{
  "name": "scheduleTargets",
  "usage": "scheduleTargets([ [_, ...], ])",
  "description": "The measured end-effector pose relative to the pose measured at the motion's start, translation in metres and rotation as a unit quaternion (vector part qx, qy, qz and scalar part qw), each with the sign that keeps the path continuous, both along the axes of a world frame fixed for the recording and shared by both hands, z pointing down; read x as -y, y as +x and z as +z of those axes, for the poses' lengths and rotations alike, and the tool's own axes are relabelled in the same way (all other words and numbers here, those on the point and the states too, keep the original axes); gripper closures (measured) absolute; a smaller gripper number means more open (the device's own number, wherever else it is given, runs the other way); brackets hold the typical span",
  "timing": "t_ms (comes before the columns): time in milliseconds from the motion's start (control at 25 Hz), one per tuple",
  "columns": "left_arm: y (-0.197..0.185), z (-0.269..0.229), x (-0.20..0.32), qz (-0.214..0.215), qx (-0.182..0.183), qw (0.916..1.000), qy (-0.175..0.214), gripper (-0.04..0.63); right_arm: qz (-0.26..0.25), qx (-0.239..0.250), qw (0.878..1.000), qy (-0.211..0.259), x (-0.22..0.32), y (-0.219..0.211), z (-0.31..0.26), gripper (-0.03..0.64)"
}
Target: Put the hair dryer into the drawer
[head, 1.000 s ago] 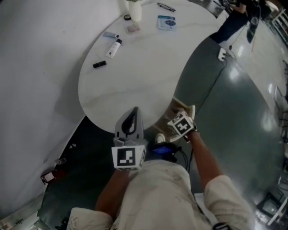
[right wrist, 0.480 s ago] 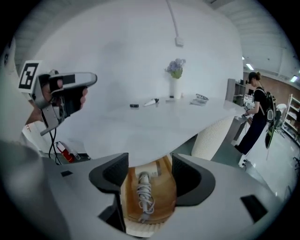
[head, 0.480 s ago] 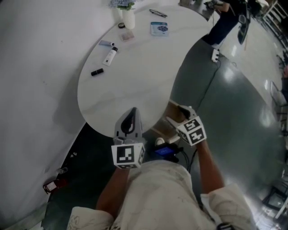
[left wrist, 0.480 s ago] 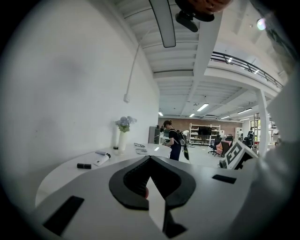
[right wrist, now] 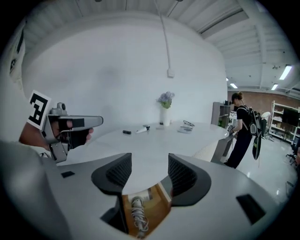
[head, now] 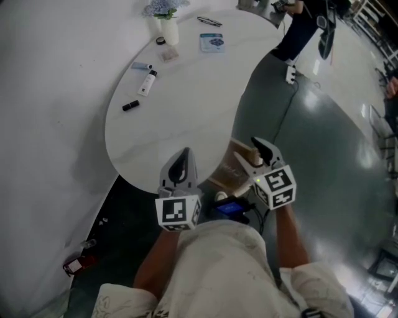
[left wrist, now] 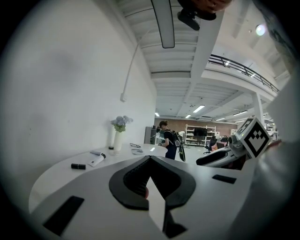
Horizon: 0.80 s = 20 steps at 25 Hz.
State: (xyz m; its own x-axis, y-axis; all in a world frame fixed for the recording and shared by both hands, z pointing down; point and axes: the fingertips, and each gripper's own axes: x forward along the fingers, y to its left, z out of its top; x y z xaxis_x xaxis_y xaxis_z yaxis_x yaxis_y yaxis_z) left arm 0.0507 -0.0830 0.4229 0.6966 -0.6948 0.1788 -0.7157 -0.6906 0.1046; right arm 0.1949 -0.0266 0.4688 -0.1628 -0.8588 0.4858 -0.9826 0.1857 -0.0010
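Your left gripper (head: 184, 155) stays out of it, pinched shut; your right gripper (right wrist: 149, 174), spread and empty, has just been narrowing. Best grab the hair dryer's likely rigid handle, not the limp cord (right wrist: 136, 213) in the drawer (right wrist: 158, 210).

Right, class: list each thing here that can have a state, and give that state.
Left gripper: shut, empty.
Right gripper: open, jaws just closing a little, nothing between them.
Drawer: open, coiled cord lying inside.
Vase: upright, flowers in it.

tbl (head: 186, 124) near half bare, pass ok | far end: tube (head: 147, 82), vase (head: 169, 30), sm bits | drawer (right wrist: 157, 201) open under tbl edge, coiled cord (right wrist: 136, 211) inside | wall (head: 50, 93) tight on L | floor (head: 323, 155) R free
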Motion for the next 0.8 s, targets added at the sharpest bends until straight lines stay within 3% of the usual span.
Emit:
scheduleTargets([
  [200, -0.002, -0.006, 0.003, 0.002, -0.006, 1.0000, 0.006, 0.594, 0.019, -0.004, 0.999, 0.050, 0.000, -0.004, -0.031, 0.435],
  [440, -0.012, -0.014, 0.013, -0.012, -0.016, 0.9997, 0.013, 0.594, 0.040, -0.006, 0.993, 0.113, 0.006, -0.018, -0.061, 0.611],
  [800, -0.037, -0.026, 0.020, -0.039, -0.011, 0.9990, 0.016, 0.594, 0.021, -0.013, 0.986, 0.162, 0.026, -0.052, -0.093, 0.611],
])
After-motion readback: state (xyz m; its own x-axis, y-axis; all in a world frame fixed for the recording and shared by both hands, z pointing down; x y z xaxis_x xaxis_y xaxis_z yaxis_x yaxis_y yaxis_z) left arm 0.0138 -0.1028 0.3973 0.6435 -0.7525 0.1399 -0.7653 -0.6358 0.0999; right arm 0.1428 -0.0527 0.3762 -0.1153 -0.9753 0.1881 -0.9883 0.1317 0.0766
